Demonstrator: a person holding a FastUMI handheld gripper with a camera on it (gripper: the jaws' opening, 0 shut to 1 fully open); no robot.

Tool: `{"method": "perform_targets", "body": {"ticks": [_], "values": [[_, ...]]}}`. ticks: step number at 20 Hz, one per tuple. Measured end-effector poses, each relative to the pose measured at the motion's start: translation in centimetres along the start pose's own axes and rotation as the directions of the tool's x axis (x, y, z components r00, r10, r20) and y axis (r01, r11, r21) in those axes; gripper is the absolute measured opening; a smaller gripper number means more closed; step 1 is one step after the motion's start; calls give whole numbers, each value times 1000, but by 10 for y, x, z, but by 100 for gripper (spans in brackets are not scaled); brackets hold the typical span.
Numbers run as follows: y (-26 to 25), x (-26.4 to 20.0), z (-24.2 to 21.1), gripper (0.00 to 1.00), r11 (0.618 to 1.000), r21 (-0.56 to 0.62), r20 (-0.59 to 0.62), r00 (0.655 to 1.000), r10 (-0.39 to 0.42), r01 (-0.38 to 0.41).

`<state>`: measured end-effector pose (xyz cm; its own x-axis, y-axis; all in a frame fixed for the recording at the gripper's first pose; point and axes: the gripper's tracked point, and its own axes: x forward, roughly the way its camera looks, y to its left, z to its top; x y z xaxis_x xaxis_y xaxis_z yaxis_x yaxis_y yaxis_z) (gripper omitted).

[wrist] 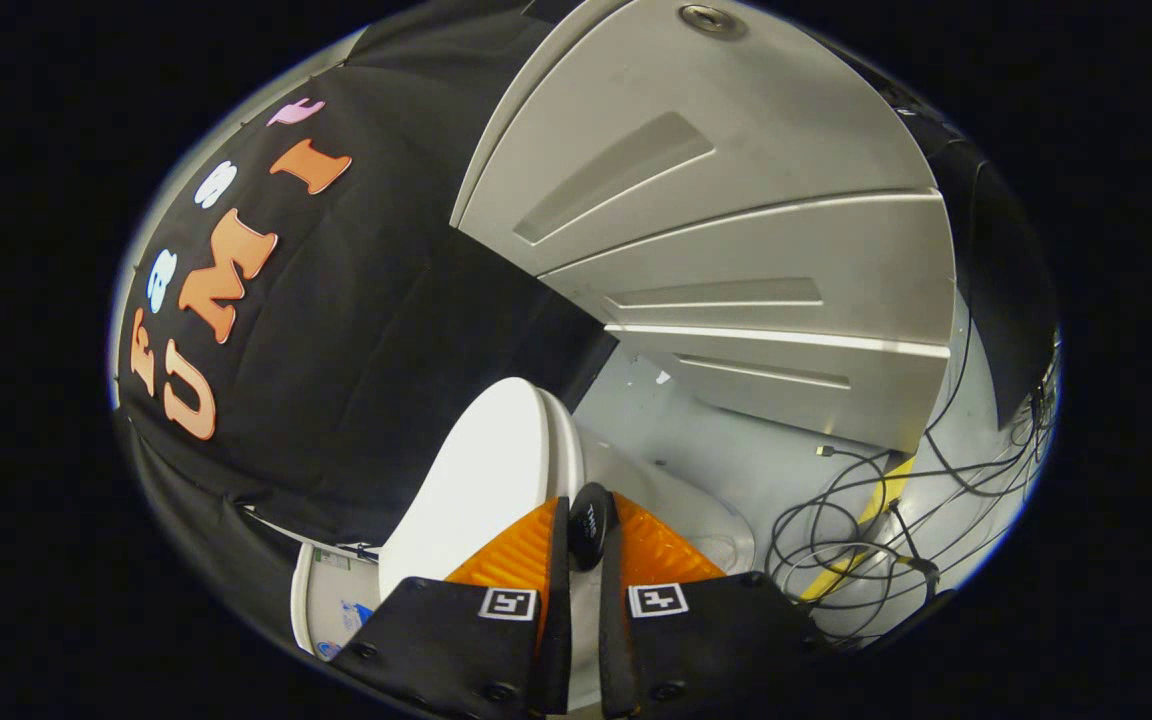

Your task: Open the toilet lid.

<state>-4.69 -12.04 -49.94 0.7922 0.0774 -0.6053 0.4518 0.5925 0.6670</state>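
The white toilet lid [481, 480] stands raised, tilted up off the seat [681, 505], which lies on the other side of the fingers. The lid's rim [568, 450] runs straight into my gripper [588, 535]. Its two fingers are drawn close together on the lid's edge, one finger [521, 550] on the lid's outer face and the other finger [651, 550] on its inner side. A small black oval bumper [589, 522] sits pinched between the fingertips. White lid surface shows in the narrow gap between the fingers.
The black cloth wall [356, 330] hangs close behind the lid. A grey panelled cabinet [736, 250] stands beyond the toilet. Loose black cables [856, 530] and a yellow strip [881, 495] lie on the pale floor. The white tank [331, 600] with a label sits beside the lid's base.
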Motion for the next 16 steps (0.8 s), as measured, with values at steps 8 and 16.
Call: {"method": "perform_targets", "body": {"ticks": [8, 16], "values": [[17, -2, 14, 9, 1000, -15, 80, 997, -15, 16], [46, -11, 36, 9, 999, -44, 157, 988, 0, 7]]}}
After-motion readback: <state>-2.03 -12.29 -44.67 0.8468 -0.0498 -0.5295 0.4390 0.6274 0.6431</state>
